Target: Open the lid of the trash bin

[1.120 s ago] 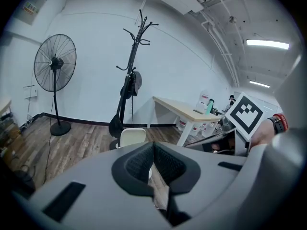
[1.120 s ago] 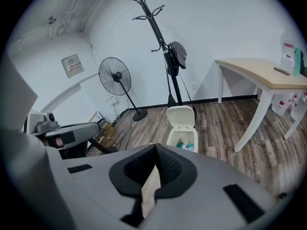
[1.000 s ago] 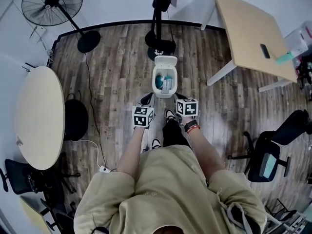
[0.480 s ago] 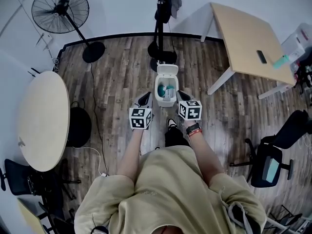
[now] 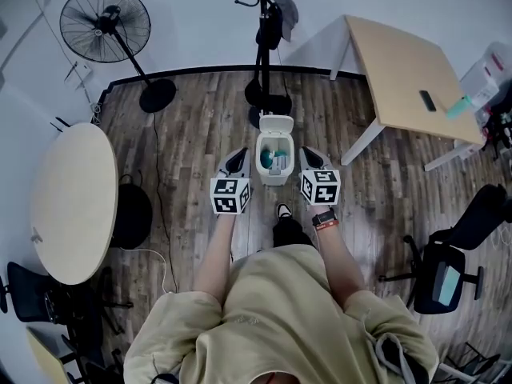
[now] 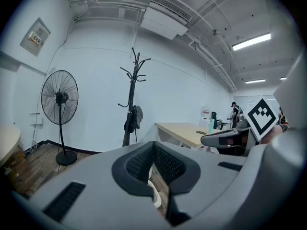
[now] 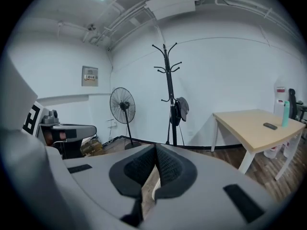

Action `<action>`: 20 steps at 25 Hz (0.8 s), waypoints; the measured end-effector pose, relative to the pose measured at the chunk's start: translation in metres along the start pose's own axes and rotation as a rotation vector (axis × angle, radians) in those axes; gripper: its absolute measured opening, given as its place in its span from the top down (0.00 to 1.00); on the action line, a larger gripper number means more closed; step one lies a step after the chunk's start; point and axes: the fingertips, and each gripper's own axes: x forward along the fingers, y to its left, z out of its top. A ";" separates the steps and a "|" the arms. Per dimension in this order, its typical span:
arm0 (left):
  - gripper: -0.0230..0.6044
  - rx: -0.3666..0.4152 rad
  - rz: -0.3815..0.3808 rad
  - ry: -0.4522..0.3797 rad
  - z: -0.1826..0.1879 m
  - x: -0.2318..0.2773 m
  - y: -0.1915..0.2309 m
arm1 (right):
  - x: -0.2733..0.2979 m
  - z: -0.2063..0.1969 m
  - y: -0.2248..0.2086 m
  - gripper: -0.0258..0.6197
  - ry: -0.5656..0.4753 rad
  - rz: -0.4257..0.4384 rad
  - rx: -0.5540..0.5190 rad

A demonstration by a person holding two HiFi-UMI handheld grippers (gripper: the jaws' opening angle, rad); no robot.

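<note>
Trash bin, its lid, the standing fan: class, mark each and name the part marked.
trash bin (image 5: 274, 178): head view, front wall.
lid (image 5: 278, 124): head view, middle of the open flap.
standing fan (image 5: 105, 22): head view, hub of the cage.

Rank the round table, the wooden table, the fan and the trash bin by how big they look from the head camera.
1 and 2. round table and wooden table: too alike to rank.
3. fan.
4. trash bin: smallest, though it sits low on the floor, farther from the camera.
</note>
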 end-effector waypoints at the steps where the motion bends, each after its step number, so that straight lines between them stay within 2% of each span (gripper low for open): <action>1: 0.93 0.004 0.000 -0.013 0.006 -0.001 -0.001 | -0.003 0.006 -0.001 0.94 -0.015 -0.004 -0.003; 12: 0.93 0.047 0.031 -0.132 0.069 -0.018 -0.005 | -0.029 0.070 0.003 0.94 -0.158 0.002 -0.004; 20: 0.93 0.063 0.038 -0.161 0.088 -0.025 -0.008 | -0.040 0.098 0.014 0.94 -0.223 0.024 -0.019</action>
